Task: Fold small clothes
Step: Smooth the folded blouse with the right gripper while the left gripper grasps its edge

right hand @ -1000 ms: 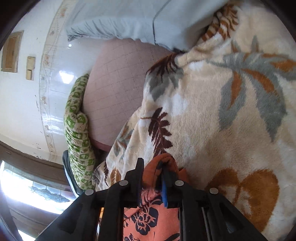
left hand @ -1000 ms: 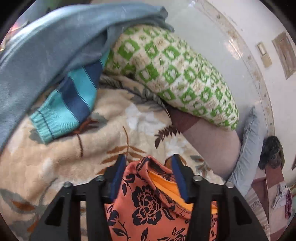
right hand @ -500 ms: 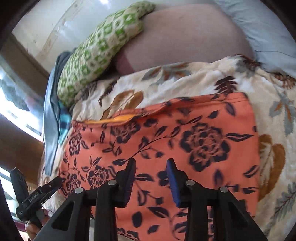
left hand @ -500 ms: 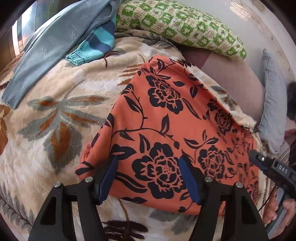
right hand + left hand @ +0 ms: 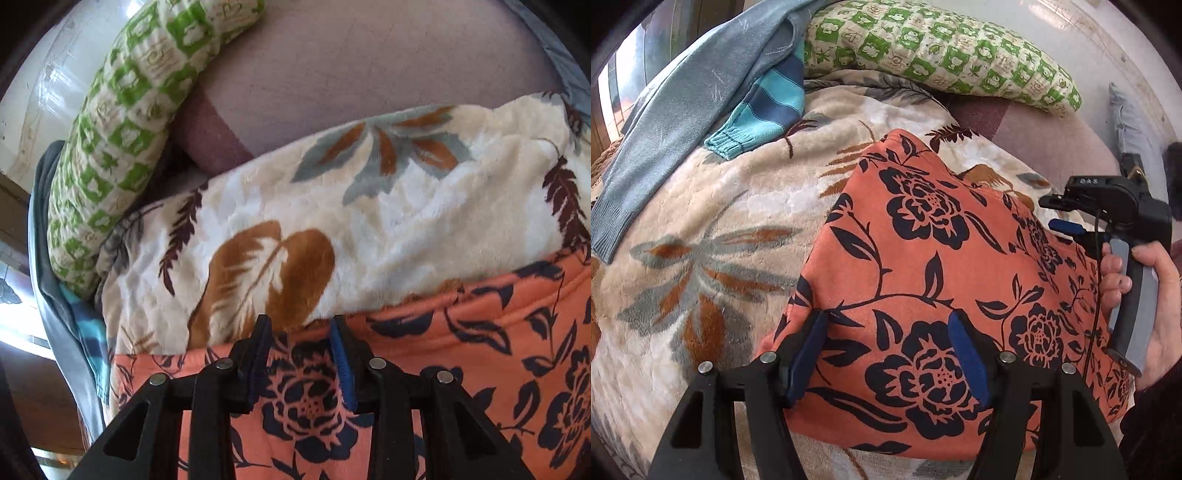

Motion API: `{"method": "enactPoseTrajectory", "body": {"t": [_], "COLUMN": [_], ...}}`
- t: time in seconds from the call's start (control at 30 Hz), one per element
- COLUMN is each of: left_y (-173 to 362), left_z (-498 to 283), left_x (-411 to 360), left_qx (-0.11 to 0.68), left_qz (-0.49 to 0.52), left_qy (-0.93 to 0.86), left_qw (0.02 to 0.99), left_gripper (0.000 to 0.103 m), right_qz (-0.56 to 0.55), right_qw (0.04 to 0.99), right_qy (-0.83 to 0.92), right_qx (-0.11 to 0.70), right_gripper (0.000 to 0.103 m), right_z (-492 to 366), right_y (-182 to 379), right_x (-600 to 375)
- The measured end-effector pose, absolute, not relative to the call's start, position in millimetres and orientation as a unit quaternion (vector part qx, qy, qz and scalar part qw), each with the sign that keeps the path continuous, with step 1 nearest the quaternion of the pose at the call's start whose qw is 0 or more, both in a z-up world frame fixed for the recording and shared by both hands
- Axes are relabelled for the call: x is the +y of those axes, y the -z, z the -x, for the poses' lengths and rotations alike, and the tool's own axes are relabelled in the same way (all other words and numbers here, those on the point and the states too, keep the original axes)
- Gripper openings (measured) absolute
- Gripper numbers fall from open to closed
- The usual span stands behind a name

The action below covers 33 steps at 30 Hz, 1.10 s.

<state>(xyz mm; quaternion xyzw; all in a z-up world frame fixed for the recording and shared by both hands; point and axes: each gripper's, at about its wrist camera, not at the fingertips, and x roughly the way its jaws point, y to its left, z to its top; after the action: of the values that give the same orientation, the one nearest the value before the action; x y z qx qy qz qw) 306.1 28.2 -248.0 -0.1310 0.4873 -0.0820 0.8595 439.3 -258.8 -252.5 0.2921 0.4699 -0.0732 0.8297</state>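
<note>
The orange garment is lying spread flat on the blanket. The left gripper is hovering over its near edge, jaws apart, gripping nothing. The right gripper is hanging at its far edge, jaws likewise apart.

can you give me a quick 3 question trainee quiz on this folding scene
1. True or false: the left gripper is clamped shut on the orange floral garment.
2. Which item lies partly under the grey-blue sweater? A) the striped teal sleeve B) a red sock C) a white towel
3. Fill in: the garment lies spread on the leaf-patterned ______.

Key:
1. False; its jaws stand open over the fabric, as do those of the right gripper.
2. A
3. blanket
</note>
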Motion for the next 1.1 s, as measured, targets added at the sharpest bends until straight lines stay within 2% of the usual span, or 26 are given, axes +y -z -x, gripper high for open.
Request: {"method": "enactPoseTrajectory", "body": {"t": [0.17, 0.33, 0.43, 0.53, 0.57, 0.7, 0.87, 0.93, 1.07, 1.1], "left_y": [236, 240, 259, 261, 261, 253, 233, 230, 235, 238], "left_z": [-301, -298, -303, -299, -298, -295, -285, -280, -275, -274], "left_x": [57, 87, 83, 65, 62, 67, 79, 86, 92, 95], "left_qx": [0.463, 0.464, 0.503, 0.491, 0.489, 0.482, 0.461, 0.458, 0.473, 0.479], "left_qz": [0.181, 0.192, 0.151, 0.083, 0.068, 0.083, 0.129, 0.153, 0.179, 0.194], "left_qy": [0.053, -0.012, -0.028, -0.040, -0.044, -0.046, -0.029, -0.031, -0.016, -0.012], "left_qw": [0.866, 0.865, 0.851, 0.866, 0.869, 0.871, 0.878, 0.875, 0.863, 0.856], "left_gripper": [0.069, 0.072, 0.072, 0.072, 0.072, 0.072, 0.072, 0.072, 0.072, 0.072], "right_qz": [-0.238, -0.156, -0.110, -0.116, -0.123, -0.108, -0.152, -0.137, -0.081, -0.064], "right_qw": [0.850, 0.857, 0.858, 0.833, 0.849, 0.864, 0.888, 0.901, 0.878, 0.888], "right_qy": [0.050, 0.064, 0.095, 0.111, 0.109, 0.111, 0.031, 0.000, -0.024, -0.025], "right_qx": [0.467, 0.487, 0.492, 0.529, 0.503, 0.479, 0.433, 0.411, 0.471, 0.454], "right_gripper": [0.036, 0.037, 0.037, 0.038, 0.038, 0.038, 0.038, 0.038, 0.039, 0.039], "right_z": [-384, -289, -234, -208, -199, -193, -209, -213, -234, -231], "right_y": [217, 208, 223, 266, 267, 256, 238, 231, 270, 269], "right_x": [-251, -241, -241, -252, -254, -245, -216, -194, -158, -155]}}
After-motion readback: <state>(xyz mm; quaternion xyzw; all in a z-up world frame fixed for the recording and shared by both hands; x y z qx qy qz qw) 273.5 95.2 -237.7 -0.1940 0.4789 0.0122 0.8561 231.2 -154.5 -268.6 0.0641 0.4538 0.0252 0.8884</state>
